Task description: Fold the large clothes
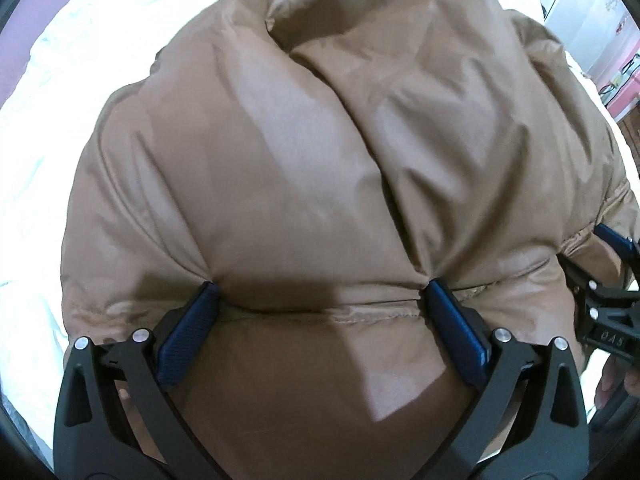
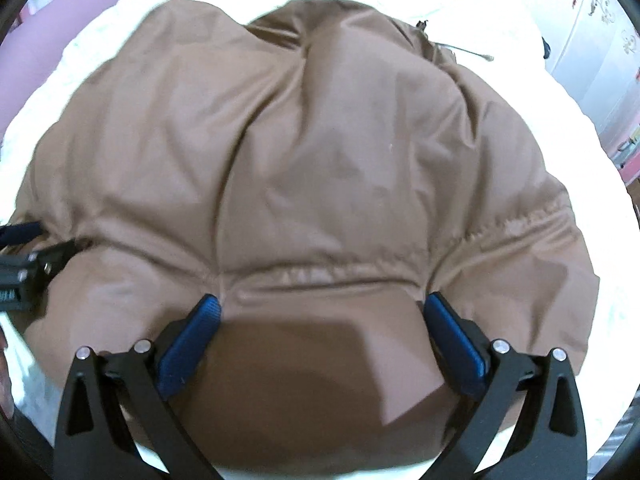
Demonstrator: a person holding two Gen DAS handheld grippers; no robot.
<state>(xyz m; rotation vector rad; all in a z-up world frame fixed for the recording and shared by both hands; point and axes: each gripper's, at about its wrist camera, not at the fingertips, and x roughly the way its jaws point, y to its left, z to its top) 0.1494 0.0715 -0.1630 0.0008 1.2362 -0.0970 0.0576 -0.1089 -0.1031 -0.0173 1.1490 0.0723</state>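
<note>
A brown padded jacket [image 1: 320,140] lies bunched on white bedding and fills both views [image 2: 304,160]. My left gripper [image 1: 320,286] is open wide. Its blue fingertips [image 1: 208,296] press into the jacket along a stitched seam near the close edge. In the right wrist view my right gripper [image 2: 322,299] is open just as wide, its blue pads [image 2: 436,308] dug into a gathered seam. Each gripper shows in the other's view: the right one [image 1: 608,280] at the right edge, the left one [image 2: 24,264] at the left edge. Both are beside each other on the same near edge.
White bedding [image 1: 60,80] surrounds the jacket, and it also shows in the right wrist view [image 2: 560,120]. A pink surface [image 2: 48,40] lies beyond it at the back left. A white plastic drawer unit [image 2: 592,40] stands at the far right. A hand [image 1: 612,384] holds the right gripper.
</note>
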